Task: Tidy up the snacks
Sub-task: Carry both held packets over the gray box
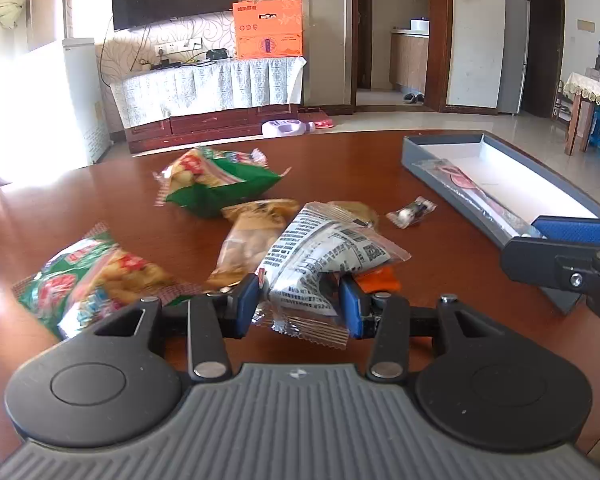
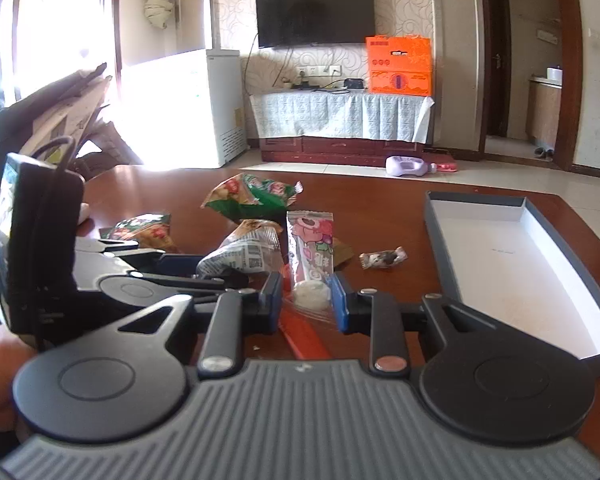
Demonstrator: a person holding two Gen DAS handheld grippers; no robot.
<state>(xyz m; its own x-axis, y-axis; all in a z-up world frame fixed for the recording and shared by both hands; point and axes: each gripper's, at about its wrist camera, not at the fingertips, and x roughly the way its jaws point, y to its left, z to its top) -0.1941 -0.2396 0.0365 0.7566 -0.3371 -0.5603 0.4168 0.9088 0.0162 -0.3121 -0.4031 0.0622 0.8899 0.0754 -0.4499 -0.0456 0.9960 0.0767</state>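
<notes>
Left wrist: left gripper (image 1: 300, 300) clamps white text-printed plastic snack packet (image 1: 324, 256), above brown wooden table (image 1: 340, 160) | Right wrist: right gripper (image 2: 306, 300) nearly closed, pinching pink clear-ended wrapper packet (image 2: 310, 256), left of grey shallow white-lined box (image 2: 500, 248).

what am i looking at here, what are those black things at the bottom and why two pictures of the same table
The black things are two hand-held claws; a person carries one in each hand, each with its own camera looking along its fingers. So one picture comes from the left claw, the other from the right claw.

On the brown table lie green snack bags, a small candy and an open grey box.

The left claw pinches a printed packet. The right claw pinches a pink packet.
</notes>
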